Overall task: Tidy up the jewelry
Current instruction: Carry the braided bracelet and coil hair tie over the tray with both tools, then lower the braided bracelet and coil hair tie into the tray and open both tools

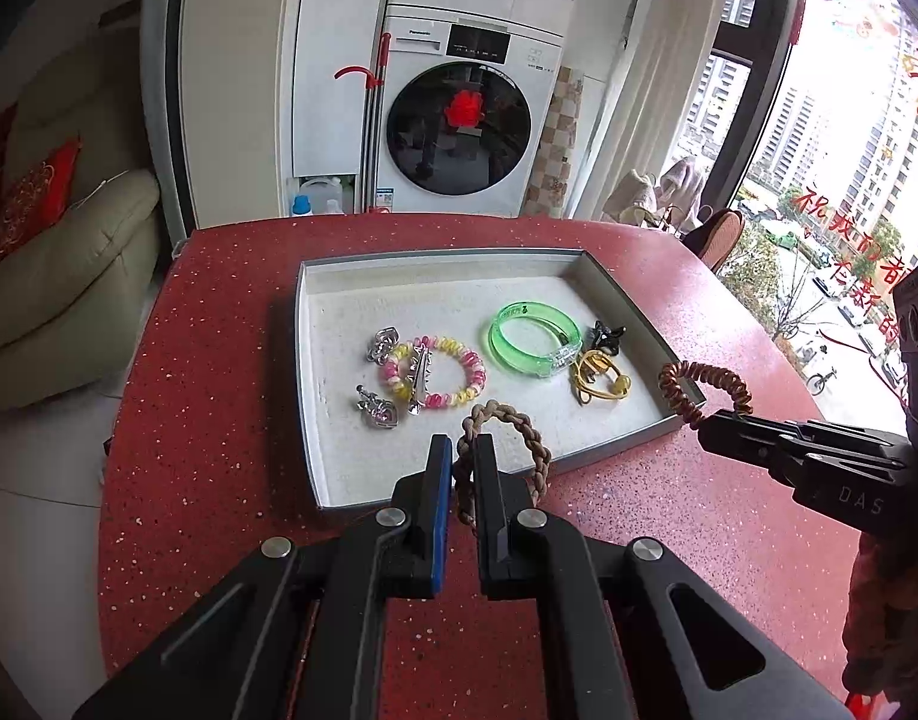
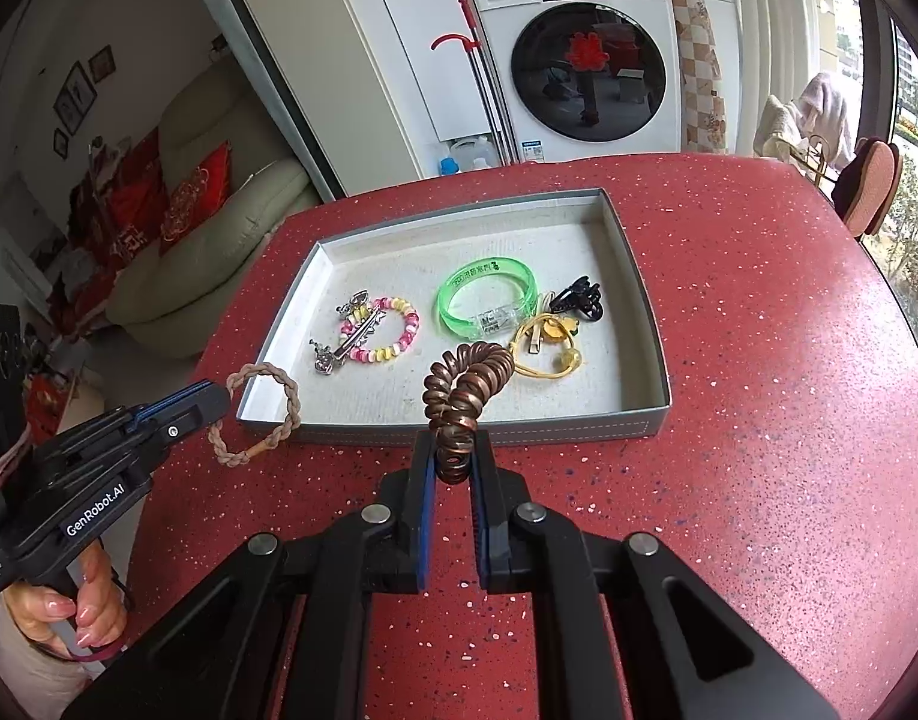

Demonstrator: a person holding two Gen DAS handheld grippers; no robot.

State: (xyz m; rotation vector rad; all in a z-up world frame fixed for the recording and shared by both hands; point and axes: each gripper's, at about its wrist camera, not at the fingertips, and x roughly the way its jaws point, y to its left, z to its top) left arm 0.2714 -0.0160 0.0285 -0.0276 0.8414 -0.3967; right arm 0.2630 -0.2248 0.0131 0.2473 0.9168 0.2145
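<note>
Left tool [image 1: 462, 450] pinching braided tie [image 1: 522, 420], right tool [image 2: 453, 450] pinching coil tie [image 2: 468, 381]: release early and either misses the tray [image 2: 651, 324], lands on surface [image 2: 759, 420].

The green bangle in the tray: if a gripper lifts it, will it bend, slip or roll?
The green bangle looks like rigid clear plastic, so it probably keeps its ring shape. Its glossy surface may slip between pads. Lying flat in the tray, it seems unlikely to roll.

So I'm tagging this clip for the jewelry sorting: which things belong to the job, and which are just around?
Job:
left gripper shut on braided band
right gripper shut on brown coil tie
tray
green bangle
bead bracelet

Just around:
washing machine
sofa
red table
</note>
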